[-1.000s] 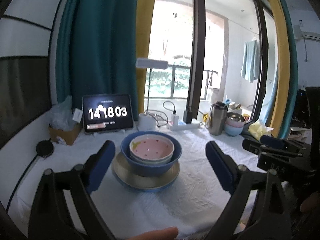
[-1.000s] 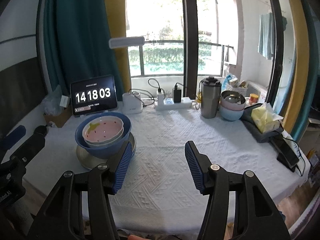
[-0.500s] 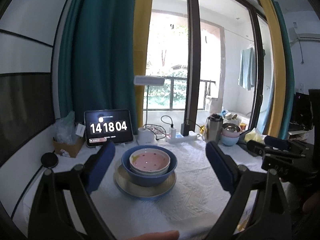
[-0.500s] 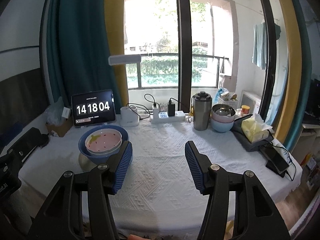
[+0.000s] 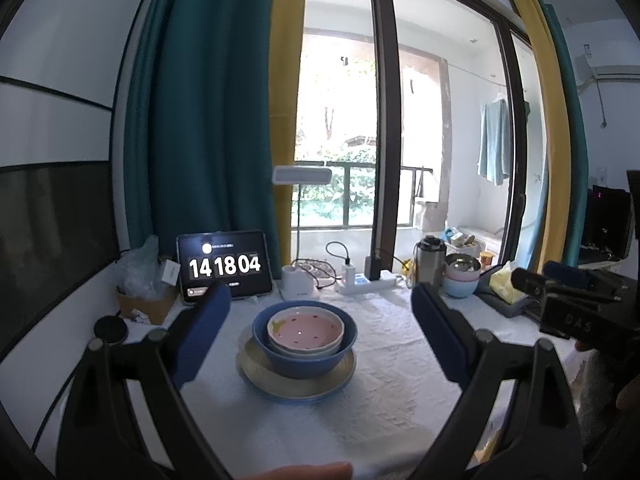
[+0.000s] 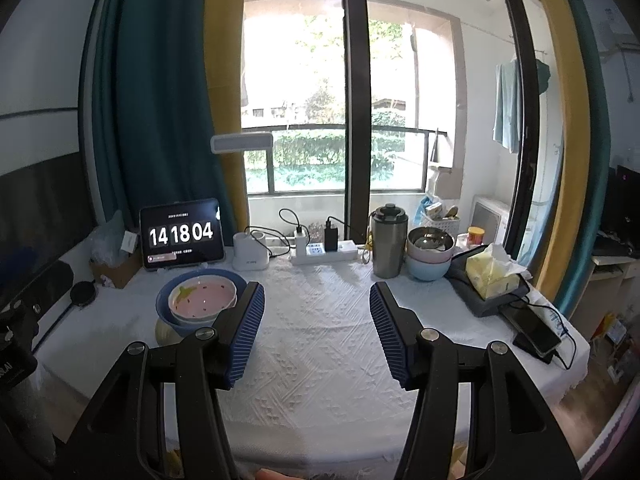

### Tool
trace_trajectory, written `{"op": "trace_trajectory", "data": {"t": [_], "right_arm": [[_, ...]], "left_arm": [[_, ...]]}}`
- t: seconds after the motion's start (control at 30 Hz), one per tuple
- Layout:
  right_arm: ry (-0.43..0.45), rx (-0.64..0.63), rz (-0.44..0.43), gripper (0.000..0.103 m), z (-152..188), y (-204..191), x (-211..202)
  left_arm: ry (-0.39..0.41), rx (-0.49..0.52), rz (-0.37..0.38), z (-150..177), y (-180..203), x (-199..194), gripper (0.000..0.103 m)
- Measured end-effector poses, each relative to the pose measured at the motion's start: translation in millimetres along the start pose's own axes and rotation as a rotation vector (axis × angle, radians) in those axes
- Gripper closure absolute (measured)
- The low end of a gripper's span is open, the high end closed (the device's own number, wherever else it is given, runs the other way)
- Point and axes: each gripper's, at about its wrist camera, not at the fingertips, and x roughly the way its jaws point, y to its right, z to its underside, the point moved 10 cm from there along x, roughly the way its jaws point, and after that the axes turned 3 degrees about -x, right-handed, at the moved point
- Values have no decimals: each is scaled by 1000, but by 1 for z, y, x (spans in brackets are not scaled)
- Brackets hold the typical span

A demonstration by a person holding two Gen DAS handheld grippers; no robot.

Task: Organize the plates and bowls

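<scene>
both grippers, left [image 5: 320, 334] and right [image 6: 316, 330], wide open, empty; bowls [image 5: 305, 326] already nested on plate [image 5: 296, 380], stacking looks done

Two nested bowls [image 5: 304, 340] on one plate [image 5: 296, 380]; one second bowl stack [image 6: 430, 254]; one tablet [image 6: 182, 234]; one tumbler [image 6: 389, 240]

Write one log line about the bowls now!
stack: pink bowl in blue bowl on plate | left gripper: open | right gripper: open

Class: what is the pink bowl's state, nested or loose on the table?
Nested: the pink bowl sits upright inside the blue bowl, on a plate.
</scene>
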Motion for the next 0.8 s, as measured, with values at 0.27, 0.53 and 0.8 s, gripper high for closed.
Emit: {"op": "trace_trajectory", "data": {"t": [0.27,0.53,0.8], "right_arm": [[-5,2,8,45,1,2,2],[-9,7,13,45,1,3,4],[-10,5,12,45,2,2,4]], "left_arm": [[6,-13,-24,0,-7,-1,10],[-9,-22,-26,3,-11,2,10],[-16,-42,-36,5,-18,1,10]]}}
